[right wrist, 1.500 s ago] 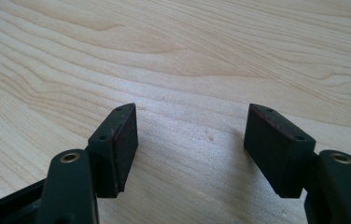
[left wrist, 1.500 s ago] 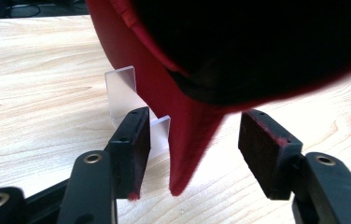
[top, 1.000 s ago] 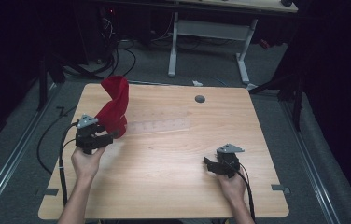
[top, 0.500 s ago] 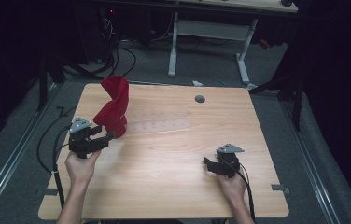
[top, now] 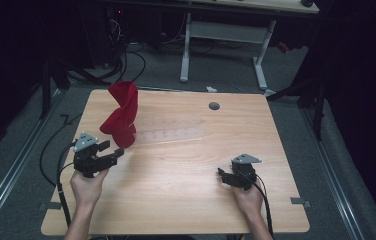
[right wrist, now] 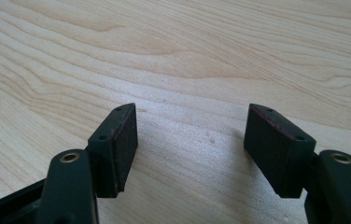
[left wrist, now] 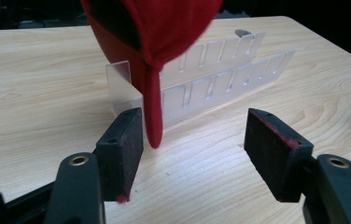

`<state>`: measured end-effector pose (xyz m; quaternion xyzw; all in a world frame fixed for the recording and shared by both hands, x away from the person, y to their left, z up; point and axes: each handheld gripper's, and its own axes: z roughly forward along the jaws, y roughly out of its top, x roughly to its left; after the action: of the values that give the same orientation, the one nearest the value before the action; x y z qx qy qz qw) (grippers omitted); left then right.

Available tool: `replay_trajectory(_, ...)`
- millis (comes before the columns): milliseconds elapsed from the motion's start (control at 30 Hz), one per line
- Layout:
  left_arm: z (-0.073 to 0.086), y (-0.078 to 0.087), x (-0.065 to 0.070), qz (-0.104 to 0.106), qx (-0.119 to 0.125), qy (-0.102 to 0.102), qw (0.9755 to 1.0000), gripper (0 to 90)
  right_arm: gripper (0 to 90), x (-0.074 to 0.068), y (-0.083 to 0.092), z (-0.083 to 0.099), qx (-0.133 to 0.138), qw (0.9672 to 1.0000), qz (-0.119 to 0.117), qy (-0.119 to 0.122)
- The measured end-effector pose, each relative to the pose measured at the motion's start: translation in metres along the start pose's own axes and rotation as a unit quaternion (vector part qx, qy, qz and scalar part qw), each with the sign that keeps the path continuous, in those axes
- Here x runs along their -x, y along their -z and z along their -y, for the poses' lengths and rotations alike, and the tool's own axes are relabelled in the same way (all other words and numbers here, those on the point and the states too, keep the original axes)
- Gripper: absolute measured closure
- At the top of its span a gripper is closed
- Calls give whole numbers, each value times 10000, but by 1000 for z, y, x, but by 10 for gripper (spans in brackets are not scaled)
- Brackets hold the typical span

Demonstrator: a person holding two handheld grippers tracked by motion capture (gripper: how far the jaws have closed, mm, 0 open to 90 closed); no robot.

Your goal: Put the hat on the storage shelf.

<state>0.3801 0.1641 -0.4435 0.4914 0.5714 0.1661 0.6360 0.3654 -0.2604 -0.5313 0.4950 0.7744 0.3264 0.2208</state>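
Observation:
A red cap stands upright in the left end of a clear slotted rack at the table's back left. In the left gripper view, a narrow strap of the red cap hangs down in front of the rack, just beyond the left pad. My left gripper sits a little in front of the cap, open, with nothing between its jaws. My right gripper rests low over bare wood at the front right, open and holding nothing.
A grey round grommet sits in the wooden tabletop near the back edge. Cables trail from both grippers off the front edge. A white desk frame and floor cables lie beyond the table.
My left gripper has drawn back from the red cap toward the front left, leaving a small gap. The cap stays standing in the rack. The right gripper has not moved.

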Motion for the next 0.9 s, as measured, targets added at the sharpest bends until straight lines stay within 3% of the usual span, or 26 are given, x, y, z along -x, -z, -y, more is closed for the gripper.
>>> replay_trajectory(200,8,10,-2,-10,-59,44,10000,369,351,0,0,0,4,10000,3,12)
replay_trajectory(300,11,13,-3,57,-28,180,9998,361,351,0,0,0,2,10000,11,-3)
replay_trajectory(700,38,17,-8,-57,-154,279,9995,352,352,0,0,0,6,10000,9,3)
replay_trajectory(833,44,15,-7,-47,-166,242,9996,348,352,0,0,0,0,10000,15,-20)
replay_trajectory(900,52,10,-1,-21,-194,53,9998,347,352,0,0,0,1,10000,16,-21)
